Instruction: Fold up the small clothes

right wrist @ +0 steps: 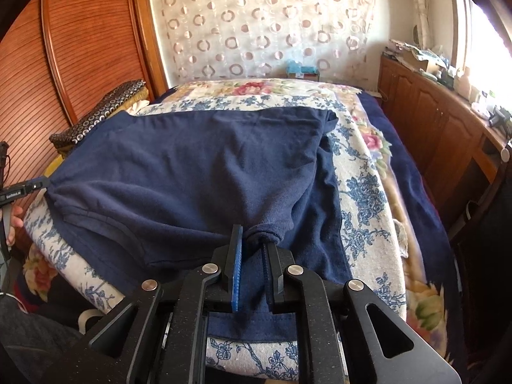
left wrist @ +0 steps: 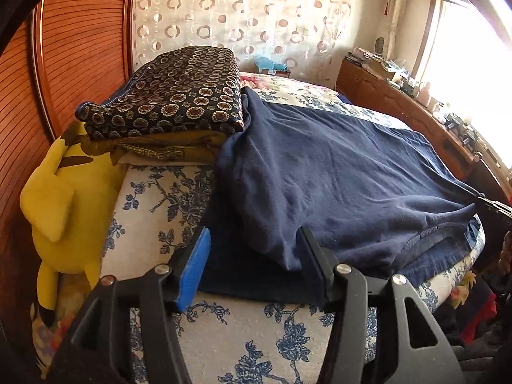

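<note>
A bed (right wrist: 368, 192) with a blue and white flowered cover fills both views, running away toward a curtain (right wrist: 262, 25) patterned with rings. A wooden wardrobe (left wrist: 80, 57) stands along its left side and a low wooden cabinet (right wrist: 441, 121) along its right, under a bright window.

A dark navy shirt (right wrist: 198, 172) lies spread across the near half of the bed, folded over on itself so that an upper layer rests on a lower one, with its hem reaching the bed's near edge.

At the bed's left edge, beside the wardrobe, sits a stack of folded cloth (left wrist: 172, 96), dark with a pattern of round flowers on top. The shirt's far left corner touches this stack. A yellow stuffed toy (left wrist: 60, 198) is wedged between the bed's left edge and the wardrobe.

The left claw (left wrist: 254, 246) is at the near edge with its jaws spread wide apart. A fold of the shirt lies loose between them, and the blue pad (left wrist: 195, 268) is clear of the fabric.

The right claw (right wrist: 254, 240) is also at the near edge, its jaws a narrow gap apart, with a bunched tuck of the shirt caught between the tips
</note>
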Demonstrator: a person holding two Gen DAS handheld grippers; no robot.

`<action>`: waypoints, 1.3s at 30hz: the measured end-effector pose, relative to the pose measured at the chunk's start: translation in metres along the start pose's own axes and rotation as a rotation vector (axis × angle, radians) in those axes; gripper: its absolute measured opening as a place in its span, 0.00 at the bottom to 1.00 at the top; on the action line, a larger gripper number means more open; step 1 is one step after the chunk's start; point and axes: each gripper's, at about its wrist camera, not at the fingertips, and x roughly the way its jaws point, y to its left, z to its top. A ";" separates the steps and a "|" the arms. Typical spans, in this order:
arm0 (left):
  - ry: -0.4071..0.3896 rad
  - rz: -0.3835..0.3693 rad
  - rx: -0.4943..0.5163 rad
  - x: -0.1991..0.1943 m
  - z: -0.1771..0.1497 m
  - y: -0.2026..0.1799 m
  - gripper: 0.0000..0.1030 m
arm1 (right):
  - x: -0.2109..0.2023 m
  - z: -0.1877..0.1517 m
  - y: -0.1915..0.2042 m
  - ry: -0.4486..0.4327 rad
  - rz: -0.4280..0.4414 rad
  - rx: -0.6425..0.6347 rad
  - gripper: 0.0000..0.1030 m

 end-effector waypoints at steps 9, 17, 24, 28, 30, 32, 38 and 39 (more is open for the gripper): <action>0.002 0.007 0.001 0.002 -0.001 0.001 0.55 | -0.029 0.010 0.000 -0.089 -0.040 -0.022 0.44; 0.003 0.009 -0.013 0.003 -0.003 0.007 0.55 | -0.033 0.018 0.018 -0.129 -0.019 -0.052 0.49; 0.007 0.011 -0.023 0.008 0.000 0.012 0.55 | 0.005 0.007 0.047 -0.068 0.043 -0.098 0.51; 0.018 0.007 -0.030 0.015 0.001 0.013 0.55 | 0.026 0.004 0.062 -0.039 0.060 -0.120 0.51; 0.024 0.004 -0.036 0.019 0.002 0.014 0.55 | 0.036 0.002 0.067 -0.025 0.066 -0.129 0.51; 0.031 0.007 -0.040 0.022 0.001 0.015 0.55 | 0.043 0.000 0.071 -0.011 0.070 -0.132 0.52; 0.036 0.005 -0.049 0.025 -0.002 0.018 0.55 | 0.052 -0.009 0.074 0.023 0.063 -0.152 0.52; 0.038 0.003 -0.052 0.025 -0.003 0.018 0.55 | 0.053 -0.010 0.073 0.032 0.061 -0.150 0.52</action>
